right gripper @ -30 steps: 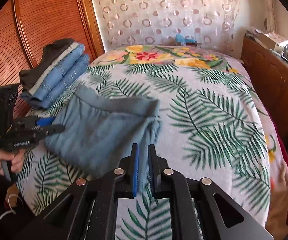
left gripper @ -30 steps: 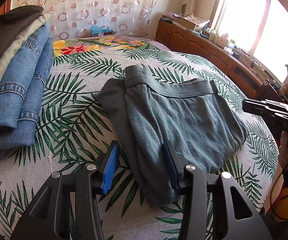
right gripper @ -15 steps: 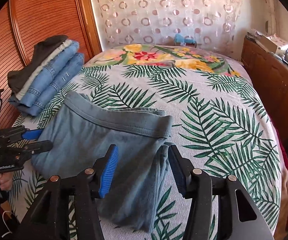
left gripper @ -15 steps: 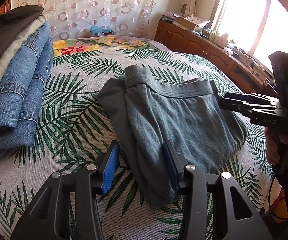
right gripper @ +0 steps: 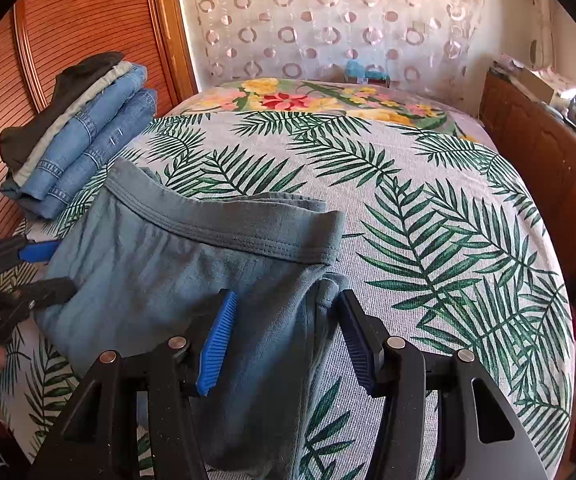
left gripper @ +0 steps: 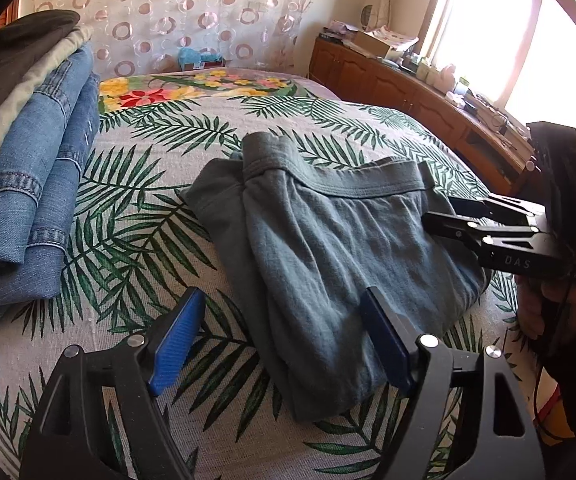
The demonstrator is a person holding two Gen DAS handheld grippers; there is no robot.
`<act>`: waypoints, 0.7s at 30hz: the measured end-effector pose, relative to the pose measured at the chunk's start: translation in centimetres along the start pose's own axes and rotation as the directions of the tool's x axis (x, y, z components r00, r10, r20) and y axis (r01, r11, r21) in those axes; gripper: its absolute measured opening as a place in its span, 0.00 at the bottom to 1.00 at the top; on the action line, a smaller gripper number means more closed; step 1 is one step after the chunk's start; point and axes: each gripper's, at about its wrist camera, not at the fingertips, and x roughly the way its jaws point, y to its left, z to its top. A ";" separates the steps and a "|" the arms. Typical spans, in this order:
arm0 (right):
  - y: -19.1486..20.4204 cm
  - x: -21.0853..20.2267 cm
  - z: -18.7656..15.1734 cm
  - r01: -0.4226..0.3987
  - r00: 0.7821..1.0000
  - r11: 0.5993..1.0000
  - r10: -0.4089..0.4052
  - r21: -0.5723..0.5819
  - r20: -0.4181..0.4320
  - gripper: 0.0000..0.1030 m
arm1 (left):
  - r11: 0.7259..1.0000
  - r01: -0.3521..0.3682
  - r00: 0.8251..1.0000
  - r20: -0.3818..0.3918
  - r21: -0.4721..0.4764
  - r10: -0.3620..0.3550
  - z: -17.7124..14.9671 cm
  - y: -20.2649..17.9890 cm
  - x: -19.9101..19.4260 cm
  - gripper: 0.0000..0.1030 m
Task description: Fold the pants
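Currently the pants point(left gripper: 328, 248) lie folded into a compact bundle on the bed point(right gripper: 428, 208), waistband toward the headboard, well apart from the stack of folded jeans point(left gripper: 36, 200) at the bed's edge.

Risks from here — the soft knit could spring back or slide if a fold edge gets snagged as the tongs leave. One layer pokes out past the left side of the bundle in the left wrist view, so the fold is not square; a further fold would likely carry that offset along. Loose hem at the near end could also catch on a pad.

Left tongs point(left gripper: 284, 340): jaws opening, wide apart, near hem between them, pads not pressing. Pitched steeply down at the bed.

Right tongs point(right gripper: 284, 336): parted, straddling the bundle's right edge without squeezing — similar downward pitch. A hand point(left gripper: 548, 304) grips its handle.
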 end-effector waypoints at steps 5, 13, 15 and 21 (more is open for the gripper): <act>-0.4 -0.1 -0.2 -0.023 1.000 1.000 0.023 0.014 0.004 0.55 | 0.999 -0.027 0.998 0.054 -0.035 0.029 1.2 0.5 -0.8 0.78; -0.7 -0.2 -0.2 -0.033 0.999 0.999 0.032 0.023 0.006 0.56 | 0.999 -0.038 0.995 0.087 -0.024 0.039 3.4 0.8 -0.4 0.78; -0.8 -0.2 -0.2 -0.036 0.999 0.999 0.036 0.027 0.007 0.56 | 0.999 -0.027 0.997 0.078 -0.024 0.028 3.5 0.9 0.1 0.76; -0.9 -0.3 -0.2 -0.042 0.999 0.999 0.041 0.033 0.009 0.56 | 0.999 -0.011 0.999 0.042 -0.038 0.012 3.5 1.3 1.4 0.60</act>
